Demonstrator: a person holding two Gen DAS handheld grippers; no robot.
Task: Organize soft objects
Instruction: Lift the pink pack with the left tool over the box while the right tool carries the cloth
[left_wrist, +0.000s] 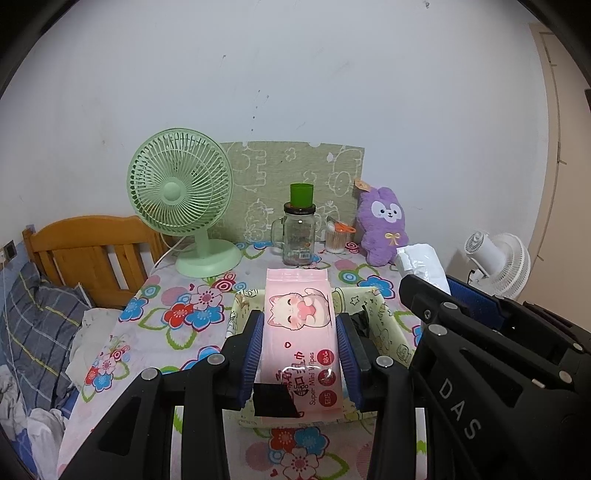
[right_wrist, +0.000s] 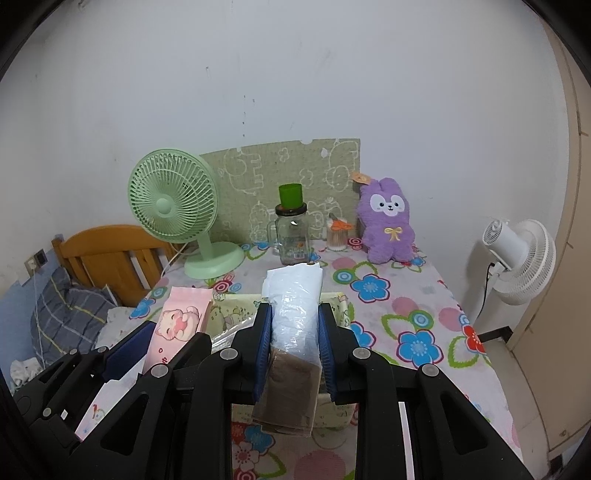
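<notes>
My left gripper is shut on a pink pack of wet wipes with a cat picture, held over a pale fabric basket on the floral table. My right gripper is shut on a clear plastic-wrapped pack, white at the top and brown at the bottom, above the same basket. The two grippers sit side by side. In the left wrist view the right gripper shows at the right. In the right wrist view the left gripper and its pink pack show at the lower left. A purple plush rabbit leans at the back.
At the back of the table stand a green desk fan, a glass jar mug topped by a green cup, and a cotton swab tub. A bed with a wooden headboard is left; a white fan is right.
</notes>
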